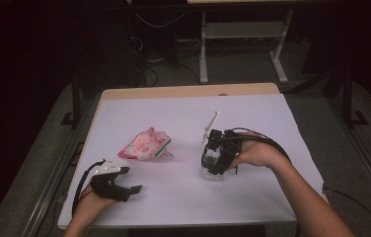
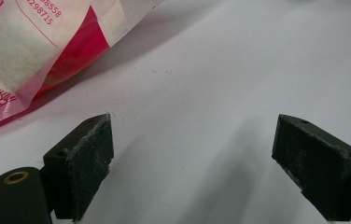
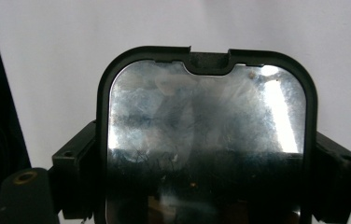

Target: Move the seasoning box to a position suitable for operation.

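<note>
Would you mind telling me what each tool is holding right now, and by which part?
The right tool clamps a black-rimmed clear container by its two opposite sides. The left tool is open and holds nothing.

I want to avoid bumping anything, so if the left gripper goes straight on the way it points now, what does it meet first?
Probably nothing: the left gripper, jaws open, points across the bare white table. The pink and white packet lies off to the left of that line, though depth is hard to judge.
</note>
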